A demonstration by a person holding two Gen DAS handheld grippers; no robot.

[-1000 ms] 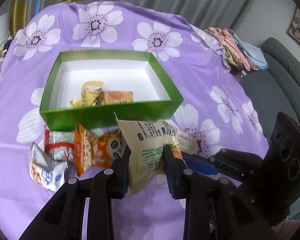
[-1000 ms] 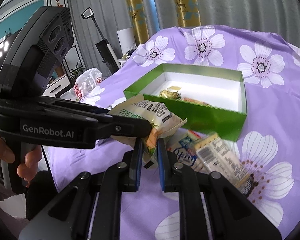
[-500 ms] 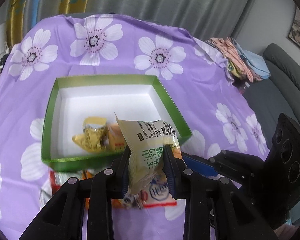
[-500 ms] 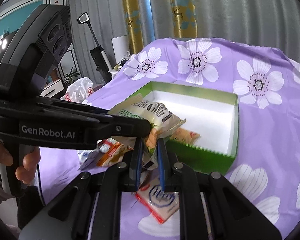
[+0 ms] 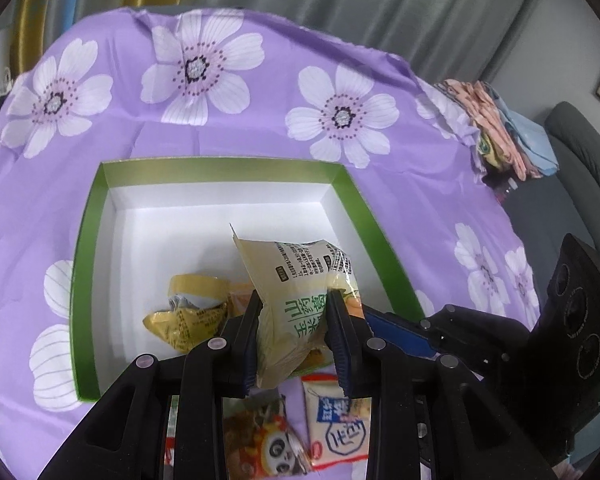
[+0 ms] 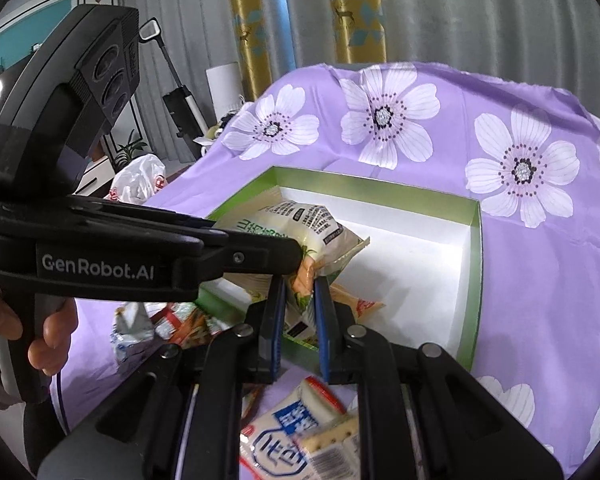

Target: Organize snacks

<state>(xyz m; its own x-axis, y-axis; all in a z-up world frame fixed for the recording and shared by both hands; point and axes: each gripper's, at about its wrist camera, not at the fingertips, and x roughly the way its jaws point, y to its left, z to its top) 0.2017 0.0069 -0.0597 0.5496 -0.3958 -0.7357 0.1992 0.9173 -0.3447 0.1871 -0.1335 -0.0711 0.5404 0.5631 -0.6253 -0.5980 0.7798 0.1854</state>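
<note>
Over the near half of the green box (image 5: 364, 216), item one: a pale yellow snack packet (image 5: 296, 292) with green lettering, held clear of the white floor by both claws at once. Left gripper (image 5: 294, 340) has its pads pressed onto the packet's belly; right gripper (image 6: 300, 312) pinches the packet's crimped end from the side. Risk, as I judge it: two claws share one soft bag, so if one lets go late or the hands drift apart, the film may stretch or tear, or the packet may swing and land on the near wall of the box and not inside it. A squeeze this firm may also crush the contents. Item two, already in the box: a crumpled yellow wrapper (image 5: 188, 316) and an orange packet (image 6: 360, 302) just beside it, lying under the drop spot, so the new packet would settle on top and might slide. Item three, outside on the purple flowered cloth (image 5: 260, 128), near the front wall: a panda-print packet (image 5: 264, 440), a white and blue packet (image 5: 338, 428) and a cracker pack (image 6: 332, 444), all waiting. Nothing tall blocks the way in; only the low near wall stands close beneath the claws.
</note>
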